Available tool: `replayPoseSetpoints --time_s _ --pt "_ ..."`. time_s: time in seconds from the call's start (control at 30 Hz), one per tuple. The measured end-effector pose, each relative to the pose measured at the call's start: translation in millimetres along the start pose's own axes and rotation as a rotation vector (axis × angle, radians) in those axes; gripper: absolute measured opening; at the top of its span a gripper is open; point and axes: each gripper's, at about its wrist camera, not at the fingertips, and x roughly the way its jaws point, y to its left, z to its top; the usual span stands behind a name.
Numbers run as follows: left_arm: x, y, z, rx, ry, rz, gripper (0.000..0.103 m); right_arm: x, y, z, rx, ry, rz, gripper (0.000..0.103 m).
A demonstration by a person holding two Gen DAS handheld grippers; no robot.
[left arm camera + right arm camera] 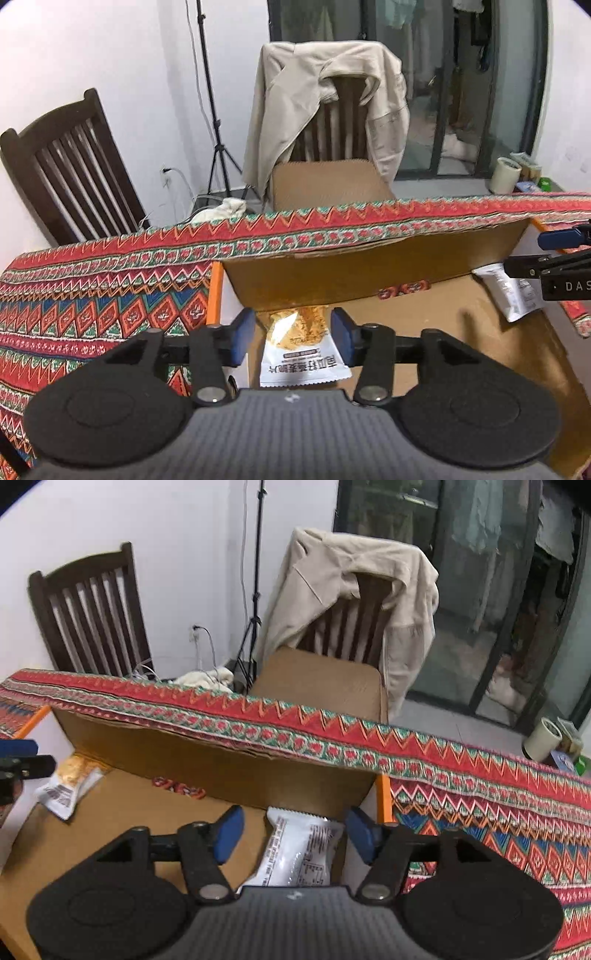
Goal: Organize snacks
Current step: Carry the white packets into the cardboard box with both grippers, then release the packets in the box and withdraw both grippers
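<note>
**Two snack packets lie in the cardboard box, both grippers open above them**

The open brown cardboard box [424, 314] stands on the tabletop, which is covered with a red patterned woven cloth [92, 295]. The far flap of the box stands up, and the cloth border is seen just over it.

The left gripper [291, 336] with black arms and blue pads is over the left corner of the box. Its jaws are spread, and the white snack packet with an orange picture of crisps [301, 343] lies between them on the box floor. The pads do not press on it; a gap shows on both sides.

The right gripper [293, 834] is over the right corner of the same box. Its jaws are also spread, with the white snack packet with small black print [301, 849] between them, and again a gap on each side. This packet leans against the far corner of the box.

Each gripper appears at the edge of the other camera's view, so the two packets are well apart, one at each end of the box.

Behind the tabletop stands a dark wooden chair with a beige jacket [325, 107] hung over its back, and a second dark wooden slatted chair [70, 166] stands by the white wall. A black tripod stand [218, 147] is between them.
</note>
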Motion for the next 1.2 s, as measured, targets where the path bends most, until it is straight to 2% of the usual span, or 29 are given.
replayPoseSetpoints --time_s 0.1,0.23,0.3,0.43,0.47,0.5,0.7,0.87,1.0,1.2 --pt "-15.4 5.0 5.2 -0.009 -0.005 -0.015 0.047 -16.6 -3.0 0.7 -0.013 -0.024 0.003 0.065" --pt "-68.6 11.2 6.9 -0.049 -0.038 -0.049 0.055 -61.8 -7.4 3.9 -0.027 -0.076 0.015 0.07" --pt "-108.0 8.9 2.9 -0.047 -0.079 -0.071 0.069 -93.1 -9.9 2.9 -0.037 -0.116 0.021 0.077" --pt "-199.0 0.5 -19.6 -0.027 -0.208 -0.092 0.091 -164.9 -20.7 -13.9 -0.021 -0.182 0.067 0.081" --pt "-220.5 -1.2 -26.9 -0.028 -0.234 -0.098 0.099 -183.0 -22.6 -20.1 -0.02 -0.2 0.072 0.086" --pt "-242.2 -2.4 -36.0 -0.033 -0.26 -0.106 0.102 -200.4 -23.9 -28.0 -0.022 -0.218 0.07 0.09" --pt "-346.1 -10.6 -105.3 -0.073 -0.351 -0.14 0.103 -314.2 -27.5 -105.2 0.008 -0.369 0.086 0.103" --pt "-408.7 -13.2 -179.6 -0.141 -0.408 -0.118 0.103 -389.9 -22.9 -178.2 0.036 -0.464 0.091 0.103" --pt "-437.9 -17.1 -237.8 -0.176 -0.426 -0.092 0.103 -434.5 -14.5 -233.8 0.057 -0.523 0.097 0.103" --pt "-451.7 -27.1 -314.6 -0.226 -0.407 -0.054 0.103 -467.8 9.9 -317.4 0.077 -0.551 0.067 0.103"
